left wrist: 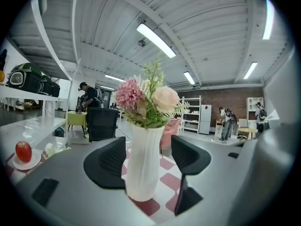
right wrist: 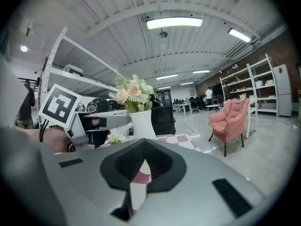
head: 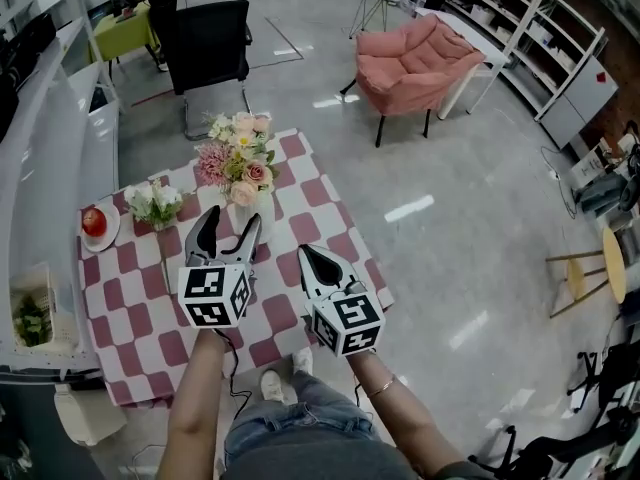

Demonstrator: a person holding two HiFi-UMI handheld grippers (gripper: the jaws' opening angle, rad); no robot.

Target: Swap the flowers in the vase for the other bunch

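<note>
The left gripper (head: pixel 233 218), jaws spread wide and clamping nothing, is straddling the upright white vase (left wrist: pixel 141 159) of pink flowers (left wrist: pixel 141 95) dead ahead, while the right gripper (head: pixel 305 256), jaws closed and empty, is hovering farther right.

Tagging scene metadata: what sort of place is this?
Likely an open-plan lab or office workspace, not a home: tall storage shelving, a black office chair and a pink armchair, and strip lights under an exposed ceiling.
</note>
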